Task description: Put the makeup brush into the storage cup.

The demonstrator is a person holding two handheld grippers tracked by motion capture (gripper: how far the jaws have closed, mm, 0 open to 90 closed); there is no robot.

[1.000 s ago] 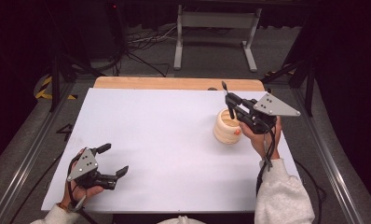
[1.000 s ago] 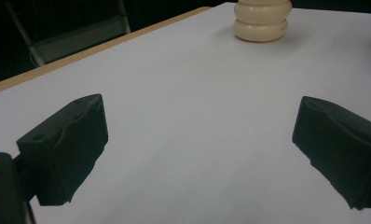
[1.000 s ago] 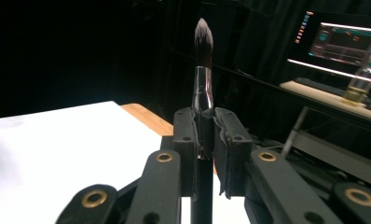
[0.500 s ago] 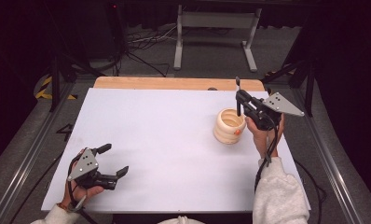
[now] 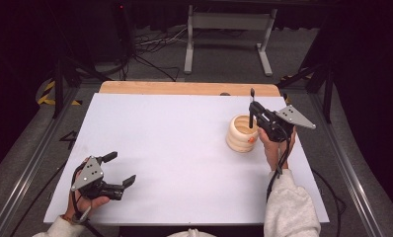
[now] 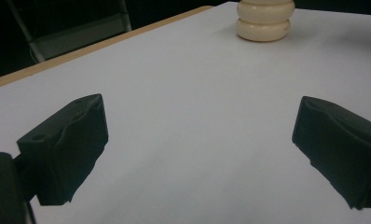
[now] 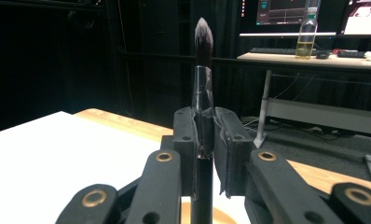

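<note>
A cream ribbed wooden holder (image 5: 240, 134) stands on the white table sheet (image 5: 184, 143) at the right; it also shows far off as the holder (image 6: 265, 21). My right gripper (image 5: 254, 112) hangs just over the holder's right rim, shut on a black makeup brush (image 5: 252, 101). The brush (image 7: 203, 51) stands upright with its dark bristles at the top, and its handle runs down between the jaws of my right gripper (image 7: 204, 140). My left gripper (image 5: 119, 168) rests at the near left, open, with bare sheet between the jaws of the left gripper (image 6: 197, 140).
A strip of bare wood (image 5: 184, 88) runs along the table's far edge. Beyond it are a metal stand (image 5: 226, 34) and floor cables. A desk with a bottle (image 7: 307, 28) and monitor stands in the dark background.
My right gripper has drawn slightly to the right off the holder's middle, and the brush has tipped from a leftward lean to upright. The left gripper has not moved.
</note>
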